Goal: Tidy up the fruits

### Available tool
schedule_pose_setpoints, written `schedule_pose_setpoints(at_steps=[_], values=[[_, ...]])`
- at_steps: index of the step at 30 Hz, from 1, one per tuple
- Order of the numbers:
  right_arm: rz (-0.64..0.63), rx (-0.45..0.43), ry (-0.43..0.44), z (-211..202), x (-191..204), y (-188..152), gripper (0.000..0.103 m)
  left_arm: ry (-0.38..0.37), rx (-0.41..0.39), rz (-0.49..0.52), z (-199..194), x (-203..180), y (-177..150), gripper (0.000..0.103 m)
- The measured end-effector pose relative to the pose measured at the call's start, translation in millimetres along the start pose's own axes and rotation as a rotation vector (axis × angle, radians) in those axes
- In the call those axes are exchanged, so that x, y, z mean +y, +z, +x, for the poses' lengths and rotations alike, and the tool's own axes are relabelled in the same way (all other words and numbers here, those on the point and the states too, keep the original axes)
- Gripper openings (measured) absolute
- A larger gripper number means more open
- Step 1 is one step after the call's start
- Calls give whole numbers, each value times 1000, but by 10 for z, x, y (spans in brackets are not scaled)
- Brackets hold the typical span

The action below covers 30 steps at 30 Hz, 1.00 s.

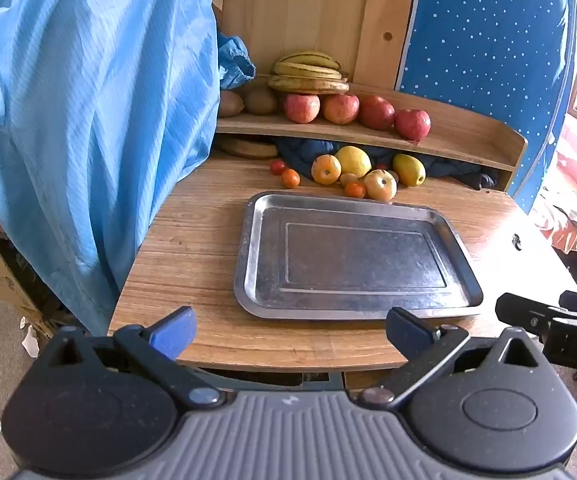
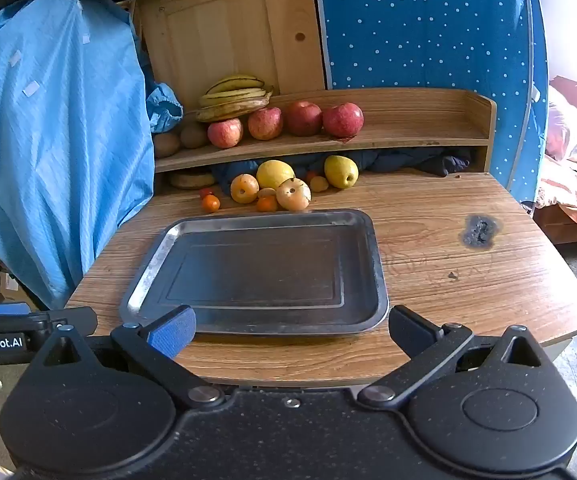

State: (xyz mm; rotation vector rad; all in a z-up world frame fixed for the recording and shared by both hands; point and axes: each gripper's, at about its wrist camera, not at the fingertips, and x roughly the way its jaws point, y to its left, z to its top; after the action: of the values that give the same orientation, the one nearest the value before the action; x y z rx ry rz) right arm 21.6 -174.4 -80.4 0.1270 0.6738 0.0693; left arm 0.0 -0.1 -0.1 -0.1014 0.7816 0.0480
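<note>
Left gripper (image 1: 290,330) held at the near edge of the table (image 1: 192,248), jaws spread wide, nothing between them. Right gripper (image 2: 292,330) likewise held at the near edge, jaws wide apart and holding nothing. Each gripper also glimpsed at the side of the other's view.

Steel tray (image 1: 250,216) lying flat on the table just ahead of both grippers, nothing in it. Loose fruit heaped on the table just beyond the tray's far rim, below the shelf (image 1: 468,128): lemon (image 1: 353,161) at the back, pear (image 1: 409,169) to its right, two pale orange-yellow apples (image 1: 326,169) in front, one of these almost touching the tray's far rim. Small oranges (image 1: 290,178) among them, and a tomato (image 1: 277,167) at the left end of the heap. One or two small brownish fruits tucked between, too small to name.

On the shelf, four red apples (image 1: 341,109) in a row, touching or nearly so. Bananas (image 1: 308,72) stacked behind the leftmost apple. Two kiwis (image 1: 260,101) left of the apples, near a crumpled blue bag (image 1: 234,60).

Blue garment (image 1: 88,120) hanging over the table's left side. Dotted blue cloth (image 1: 484,40) behind the shelf on the right. Dark burn mark (image 2: 478,231) on the table right of the tray.
</note>
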Motion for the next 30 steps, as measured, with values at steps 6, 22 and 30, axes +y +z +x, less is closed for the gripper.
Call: schedule_pose_setpoints(at_steps=[6,22,30], values=[[2,1,-4,9,-23,-10,102,3,3,-1,12,-10,-14,102],[6,10,-3,33,-46,-9,102,-2,17,3,68,-33,-39,102],[13,16,-8,64,-82,-19,102,-1,19,3,83,-53,-41,102]])
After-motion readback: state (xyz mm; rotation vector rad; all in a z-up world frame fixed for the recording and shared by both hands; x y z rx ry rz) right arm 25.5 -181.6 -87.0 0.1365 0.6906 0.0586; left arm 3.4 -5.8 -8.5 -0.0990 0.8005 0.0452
